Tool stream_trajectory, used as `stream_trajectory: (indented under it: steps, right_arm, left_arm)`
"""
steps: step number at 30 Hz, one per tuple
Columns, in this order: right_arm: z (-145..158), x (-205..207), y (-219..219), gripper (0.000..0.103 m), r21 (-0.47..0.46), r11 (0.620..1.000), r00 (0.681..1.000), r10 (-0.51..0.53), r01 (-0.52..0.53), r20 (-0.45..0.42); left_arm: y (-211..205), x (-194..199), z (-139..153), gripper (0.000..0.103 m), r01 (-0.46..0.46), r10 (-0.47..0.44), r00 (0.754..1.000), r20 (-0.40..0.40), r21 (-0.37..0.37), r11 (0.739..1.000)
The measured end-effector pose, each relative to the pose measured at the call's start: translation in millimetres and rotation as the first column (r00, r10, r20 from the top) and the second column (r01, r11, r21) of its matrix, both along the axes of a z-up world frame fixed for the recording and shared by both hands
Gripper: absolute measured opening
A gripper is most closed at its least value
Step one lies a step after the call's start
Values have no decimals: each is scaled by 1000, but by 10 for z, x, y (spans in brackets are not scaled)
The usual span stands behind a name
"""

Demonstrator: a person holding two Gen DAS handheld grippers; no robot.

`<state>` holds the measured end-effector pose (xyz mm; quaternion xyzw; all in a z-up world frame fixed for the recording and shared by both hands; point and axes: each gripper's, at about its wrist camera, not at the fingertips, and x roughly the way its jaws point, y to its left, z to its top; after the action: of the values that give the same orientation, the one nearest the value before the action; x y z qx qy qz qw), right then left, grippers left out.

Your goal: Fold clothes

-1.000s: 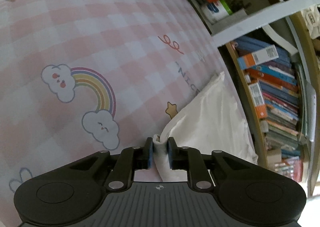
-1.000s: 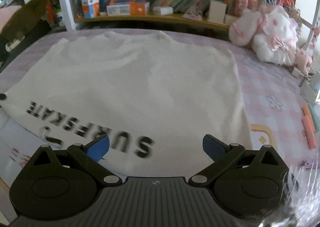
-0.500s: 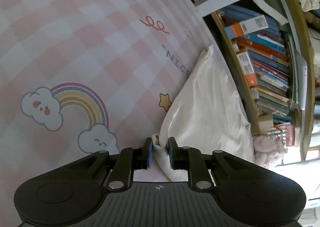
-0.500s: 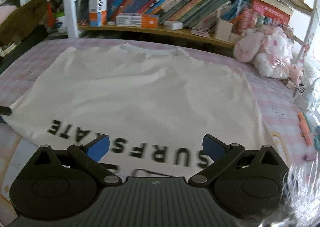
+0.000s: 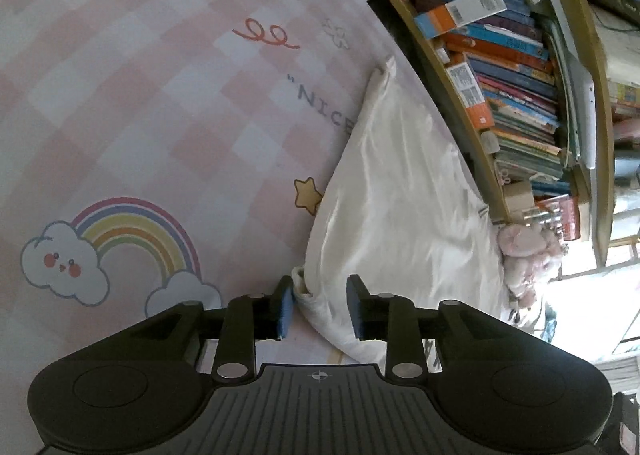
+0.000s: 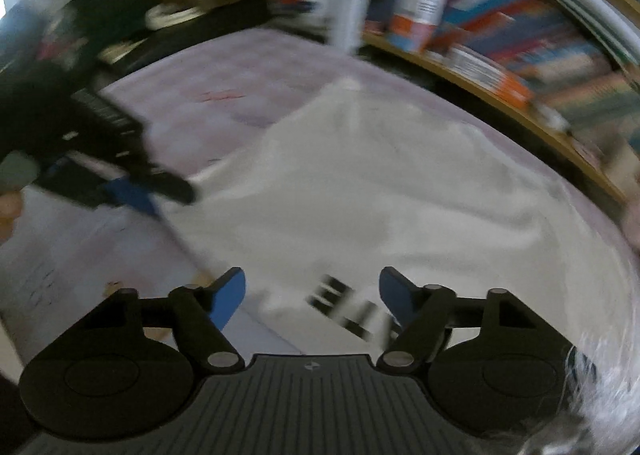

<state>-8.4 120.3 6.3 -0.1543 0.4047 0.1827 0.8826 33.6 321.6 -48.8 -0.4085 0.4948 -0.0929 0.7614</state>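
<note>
Right gripper [image 6: 312, 291] swung leftward; blurred shirt [image 6: 380, 191].

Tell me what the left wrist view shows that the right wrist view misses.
Only the left wrist view shows the rainbow-and-cloud print on the pink checked bed sheet, the "NICE" lettering, and the white T-shirt's bunched corner between the left gripper pads, whose jaws have just been opening and no longer press it.

Only the right wrist view, blurred, shows the shirt's black printed letters, the right gripper, open and just been closing, and the left gripper from outside.

Both show the shirt, sheet and wooden bookshelf.
</note>
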Motion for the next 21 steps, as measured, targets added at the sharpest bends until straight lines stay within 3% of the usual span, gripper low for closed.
stream_trajectory:
  steps: [5, 7, 11, 15, 18, 21]
  right_arm:
    - [-5, 43, 305, 60, -24, 991, 991, 131, -131, -20]
    - [1, 72, 369, 55, -20, 989, 989, 146, -147, -25]
    - [3, 100, 454, 38, -23, 985, 985, 169, -170, -24]
    - [7, 71, 551, 37, -10, 977, 977, 213, -213, -18]
    - [0, 61, 664, 36, -17, 968, 968, 251, -251, 0]
    - [-25, 78, 759, 29, -41, 962, 963, 271, -271, 5]
  left_arm:
    - [-36, -20, 7, 22, 9, -10, 1000, 24, 20, 1000]
    - [-32, -19, -41, 8, 16, -16, 1000, 20, -5, 1000]
    - [-15, -69, 14, 6, 27, -26, 998, 64, -18, 999]
    - [-111, -47, 241, 6, 97, -100, 983, 157, 30, 995]
    - [-148, -14, 257, 6, 124, -130, 978, 162, 45, 991]
    - [-149, 2, 249, 6, 142, -145, 976, 164, 28, 989]
